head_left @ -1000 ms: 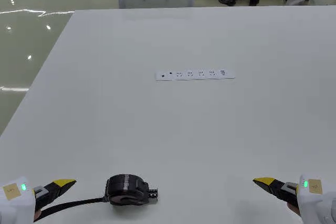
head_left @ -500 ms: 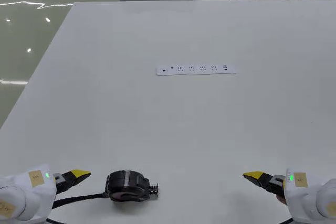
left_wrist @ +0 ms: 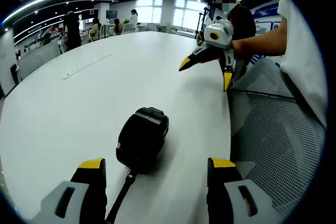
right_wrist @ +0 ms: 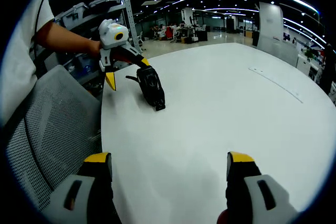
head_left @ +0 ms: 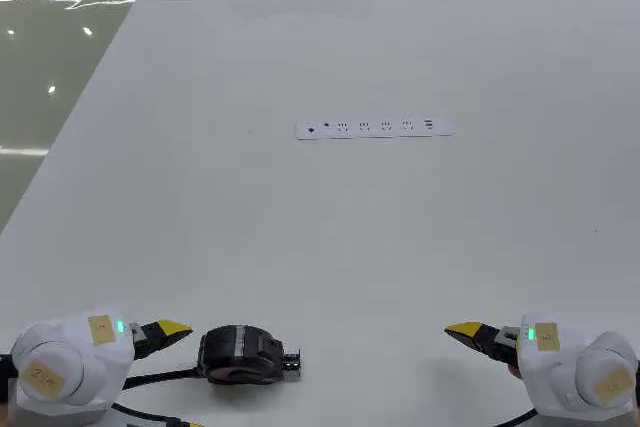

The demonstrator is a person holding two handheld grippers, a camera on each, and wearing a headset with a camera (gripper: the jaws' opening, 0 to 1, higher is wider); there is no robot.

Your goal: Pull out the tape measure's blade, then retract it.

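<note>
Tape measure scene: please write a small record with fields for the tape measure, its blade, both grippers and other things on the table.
tape measure: black, lying on the white table, near the person
blade: not pulled out
left gripper: jaws open, close to tape measure, not touching
right gripper: jaws open, empty, far aside
other: white power strip at mid-table

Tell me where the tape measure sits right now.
In the head view the tape measure lies on the white table near its front edge, lower left, just ahead of the open left tool.
</note>
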